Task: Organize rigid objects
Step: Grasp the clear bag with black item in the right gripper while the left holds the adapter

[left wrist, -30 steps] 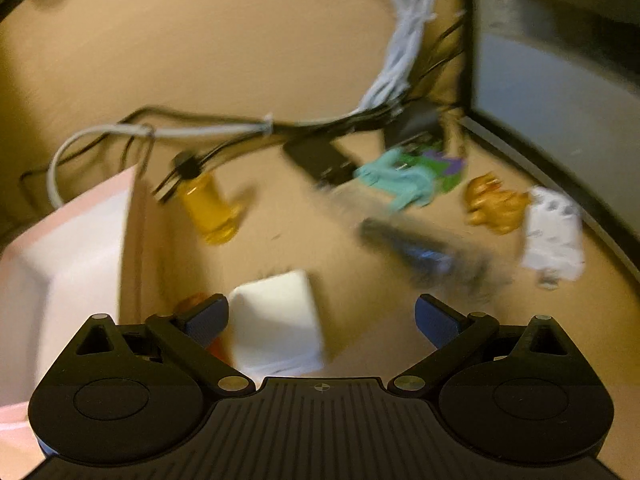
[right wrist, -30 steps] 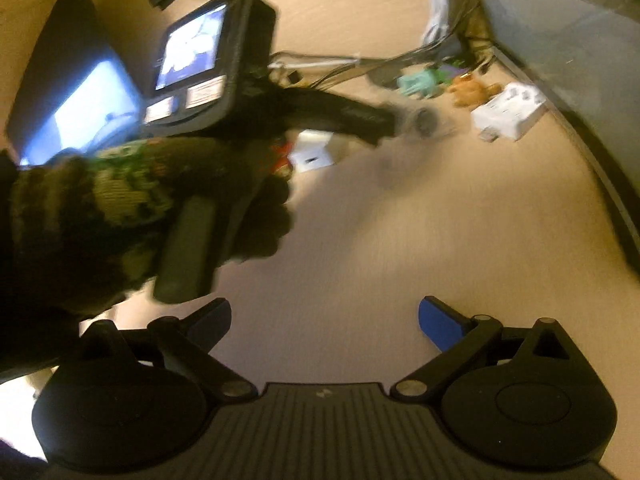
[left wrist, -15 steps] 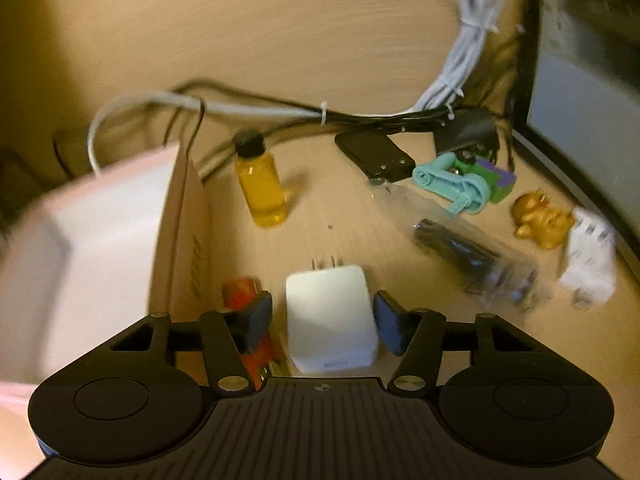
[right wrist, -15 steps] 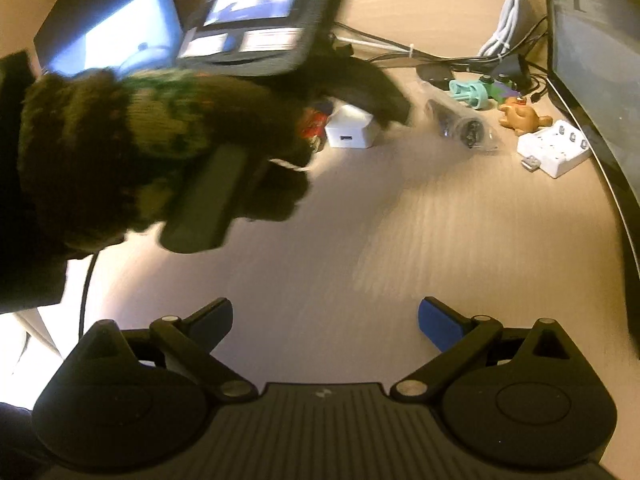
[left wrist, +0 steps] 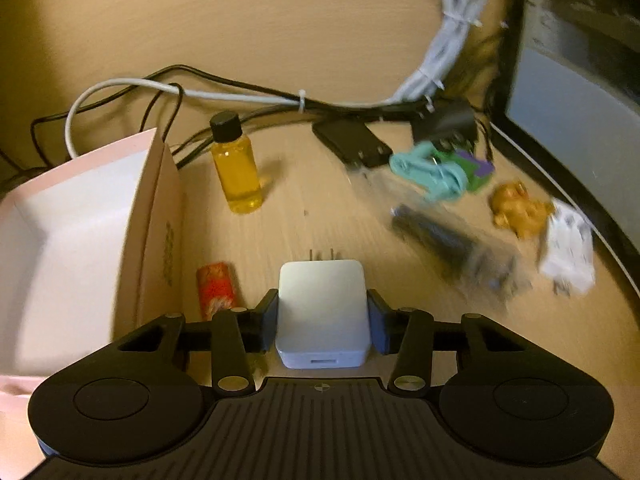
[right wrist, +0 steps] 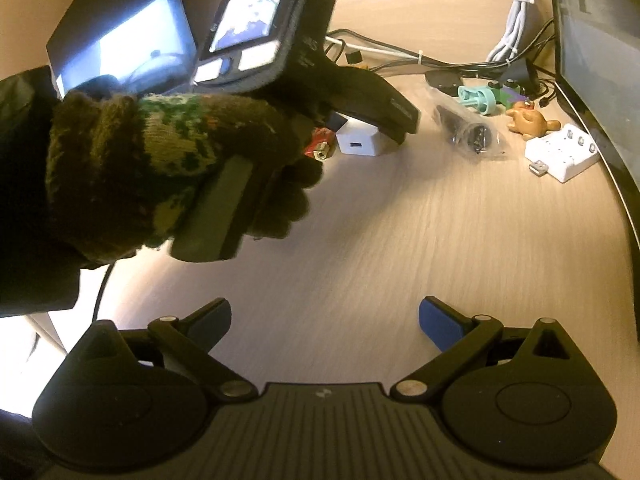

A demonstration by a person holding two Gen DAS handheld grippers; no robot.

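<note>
The left gripper [left wrist: 322,316] has just been closing its jaws, and both blue pads now press the flanks of the white square plastic wall charger [left wrist: 322,312], which sits squarely between them on the pale wood-grain surface [left wrist: 320,40]. The charger's metal prongs point straight ahead of the jaws, its socket end back toward the gripper body, so its axis runs along the line of the jaws. Just left of the jaws lies a small red cylinder [left wrist: 215,289], and beyond that the open pink cardboard box [left wrist: 154,216], judged the likely destination. A yellow liquid bottle with black cap [left wrist: 236,168] stands ahead and left. The right gripper [right wrist: 324,320] hangs well clear over bare surface, jaws spread with nothing between them. A gloved left hand [right wrist: 168,168] carries the left tool. A dark monitor edge [left wrist: 576,92] bounds the right side.
</note>
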